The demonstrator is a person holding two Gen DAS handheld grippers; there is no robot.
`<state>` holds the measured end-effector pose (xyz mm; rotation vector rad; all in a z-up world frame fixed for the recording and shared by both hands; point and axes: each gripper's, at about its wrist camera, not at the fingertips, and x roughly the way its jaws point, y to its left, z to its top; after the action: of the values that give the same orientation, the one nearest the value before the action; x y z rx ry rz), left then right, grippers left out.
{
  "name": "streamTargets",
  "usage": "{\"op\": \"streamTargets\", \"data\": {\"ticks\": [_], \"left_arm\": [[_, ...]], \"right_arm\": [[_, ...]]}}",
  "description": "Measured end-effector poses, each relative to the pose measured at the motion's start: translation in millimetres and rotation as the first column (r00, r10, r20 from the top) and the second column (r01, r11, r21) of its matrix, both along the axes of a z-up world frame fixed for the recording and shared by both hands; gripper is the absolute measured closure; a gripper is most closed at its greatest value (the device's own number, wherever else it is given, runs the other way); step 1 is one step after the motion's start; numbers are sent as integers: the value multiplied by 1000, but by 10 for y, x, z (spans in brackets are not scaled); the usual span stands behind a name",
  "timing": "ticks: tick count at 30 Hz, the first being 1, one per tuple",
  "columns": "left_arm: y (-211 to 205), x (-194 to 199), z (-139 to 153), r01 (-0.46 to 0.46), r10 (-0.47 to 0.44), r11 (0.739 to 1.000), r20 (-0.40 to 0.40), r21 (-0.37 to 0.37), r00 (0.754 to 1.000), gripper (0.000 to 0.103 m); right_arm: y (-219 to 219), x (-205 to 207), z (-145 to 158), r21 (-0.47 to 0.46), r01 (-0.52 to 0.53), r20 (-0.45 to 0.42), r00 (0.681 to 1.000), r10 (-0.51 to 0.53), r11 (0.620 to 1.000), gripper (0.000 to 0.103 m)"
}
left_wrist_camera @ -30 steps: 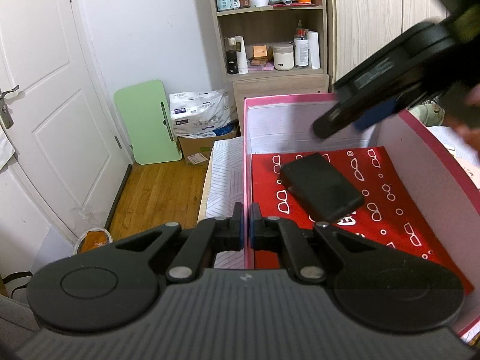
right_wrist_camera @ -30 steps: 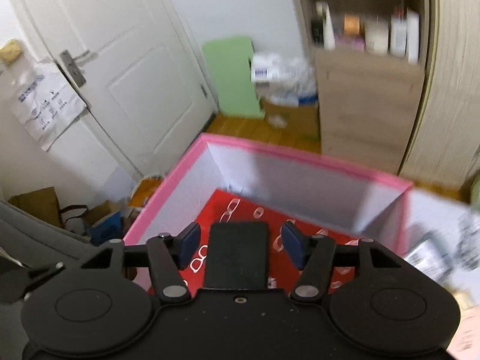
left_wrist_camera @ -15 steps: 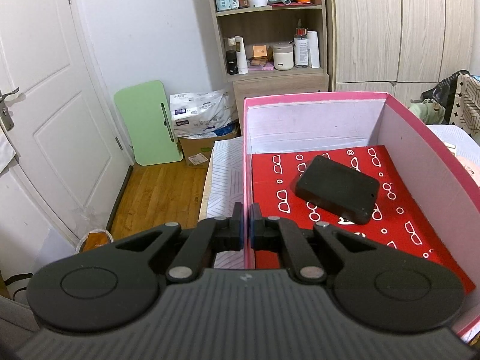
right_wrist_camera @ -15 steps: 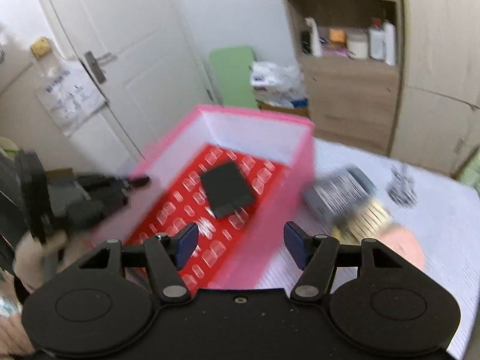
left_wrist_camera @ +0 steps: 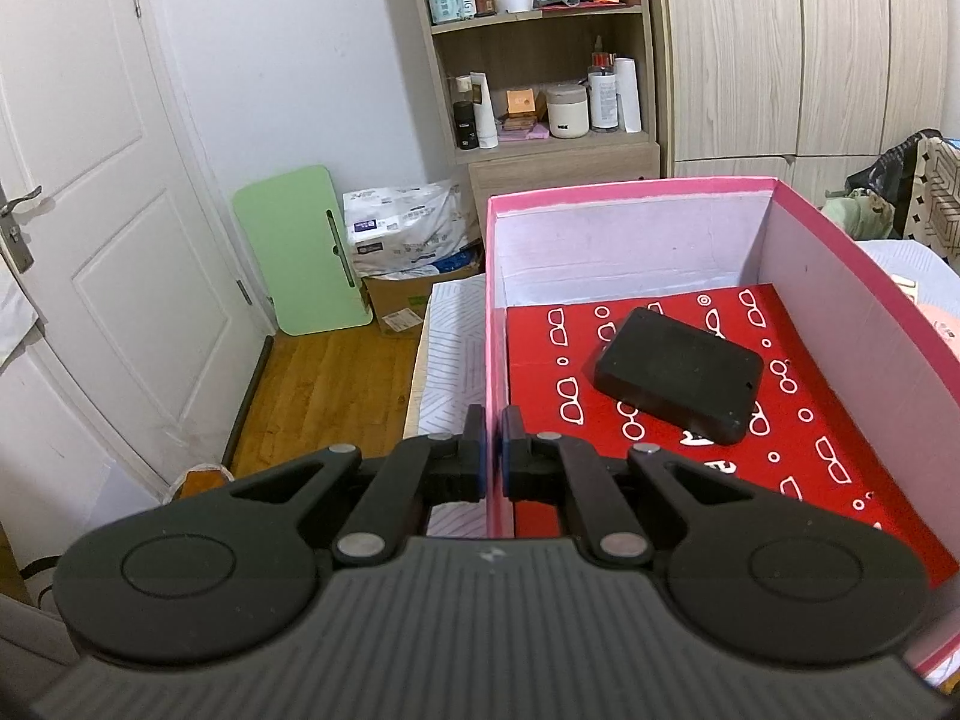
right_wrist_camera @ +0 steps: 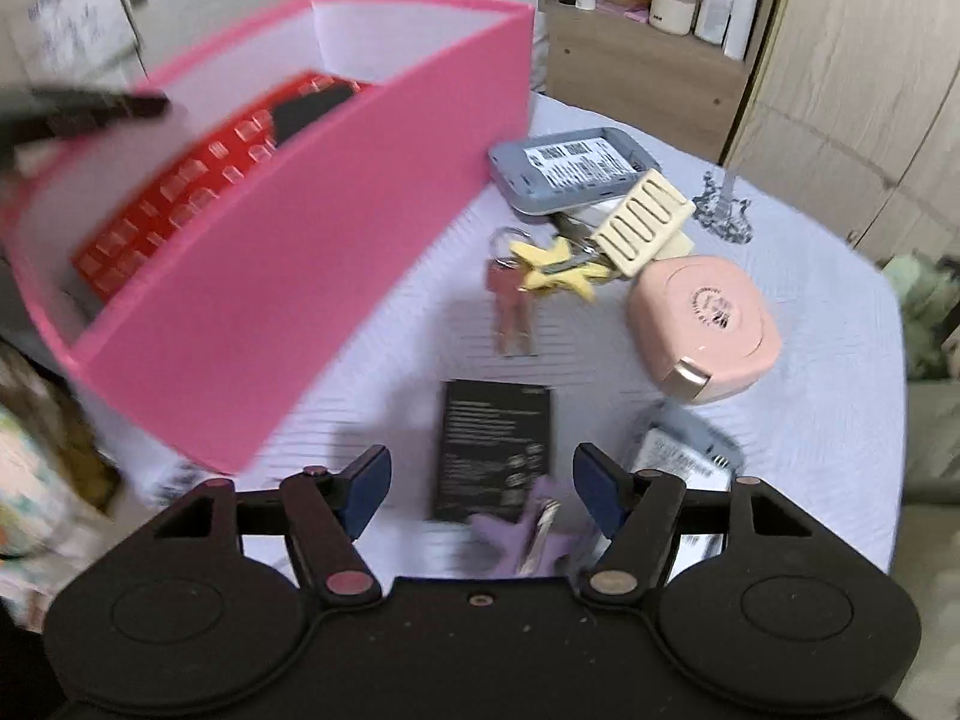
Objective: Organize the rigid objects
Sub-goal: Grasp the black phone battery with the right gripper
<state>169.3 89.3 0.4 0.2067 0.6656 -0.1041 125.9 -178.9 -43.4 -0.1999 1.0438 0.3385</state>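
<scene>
Left tongs [left_wrist_camera: 493, 438] pressed together, pinching the near-left wall of the pink box [left_wrist_camera: 630, 187]. Black rectangular case [left_wrist_camera: 681, 373] lies flat on the box's red patterned floor, clear of the walls. Right tongs [right_wrist_camera: 480, 489] spread and opening, nothing between the pads, above a black booklet [right_wrist_camera: 495, 450] on the bench [right_wrist_camera: 828, 420]. Beside the box: grey case [right_wrist_camera: 570, 171], cream comb-like piece [right_wrist_camera: 645, 222], yellow key tag [right_wrist_camera: 555, 267], pink round case [right_wrist_camera: 705, 327]. View blurred.
</scene>
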Motion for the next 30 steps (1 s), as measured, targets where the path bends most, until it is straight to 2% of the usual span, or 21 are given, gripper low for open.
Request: {"op": "streamTargets", "data": {"ticks": [3,6,11,17,24,27,30], "left_arm": [[3,2,3,0,0,1000,-1,0,1000,99],[-3,2,6,0,0,1000,0,3,1000,99],[-6,6,7,2,-2,1000,-3,8,1000,99],[-18,33,5,4,-4,1000,-18,13,1000,98],[-26,47,0,6,-5,1000,-27,21,1000,98],[-22,47,1,5,-5,1000,-27,19,1000,98],[-20,51,-1,5,-4,1000,-28,15,1000,99]], "right_arm": [[-19,138,-166,-2,-1,-22,1000,1,1000,28],[-88,231,-148,61,16,-17,1000,-15,998,49],[-129,226,16,106,48,41,998,-53,993,49],[-108,205,377,152,47,153,986,-71,987,49],[80,212,984,236,-40,314,949,-37,971,49],[229,298,1132,289,-111,319,948,14,951,49],[489,530,1077,296,-161,238,967,91,941,49]]}}
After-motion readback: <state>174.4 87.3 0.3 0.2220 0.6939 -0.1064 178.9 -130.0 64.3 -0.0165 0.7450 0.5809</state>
